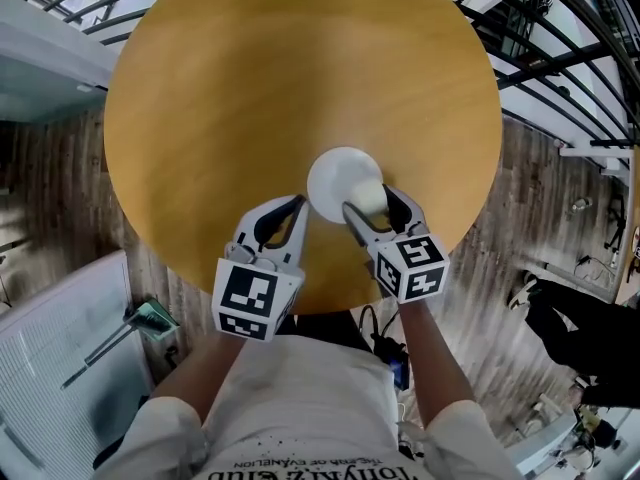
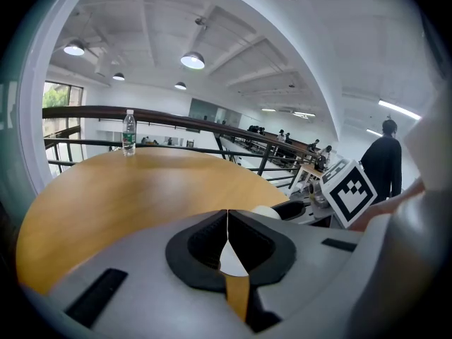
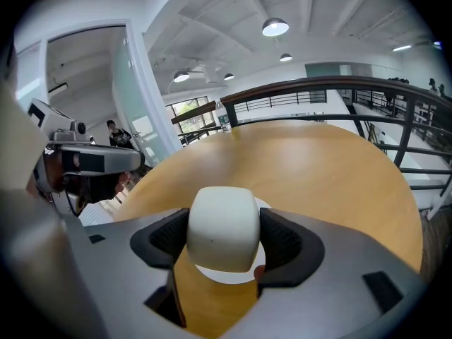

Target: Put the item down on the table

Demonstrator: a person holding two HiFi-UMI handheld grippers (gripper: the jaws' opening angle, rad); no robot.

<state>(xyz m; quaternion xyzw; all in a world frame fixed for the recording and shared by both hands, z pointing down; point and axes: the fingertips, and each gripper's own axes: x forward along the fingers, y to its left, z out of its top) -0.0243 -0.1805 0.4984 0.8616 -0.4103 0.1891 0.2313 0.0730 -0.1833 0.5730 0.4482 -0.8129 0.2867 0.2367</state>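
Note:
A cream, rounded cup-like item [image 1: 369, 197] [image 3: 222, 228] sits between the jaws of my right gripper [image 1: 368, 206] [image 3: 223, 240], which is shut on its sides. It is held over the near-right part of a white saucer [image 1: 335, 178] [image 3: 227, 275] on the round wooden table [image 1: 250, 108]. I cannot tell whether it touches the saucer. My left gripper [image 1: 296, 208] [image 2: 227, 226] hovers just left of the saucer, its jaws pressed together on nothing. The left gripper view shows the item [image 2: 267, 211] past the jaws and the right gripper's marker cube [image 2: 349, 191].
A clear water bottle [image 2: 128, 133] [image 3: 224, 116] stands at the table's far edge. Dark railings [image 1: 560, 58] run behind and to the right of the table. The near table edge [image 1: 330, 303] lies just under both grippers. A white cabinet [image 1: 50, 368] stands at the lower left.

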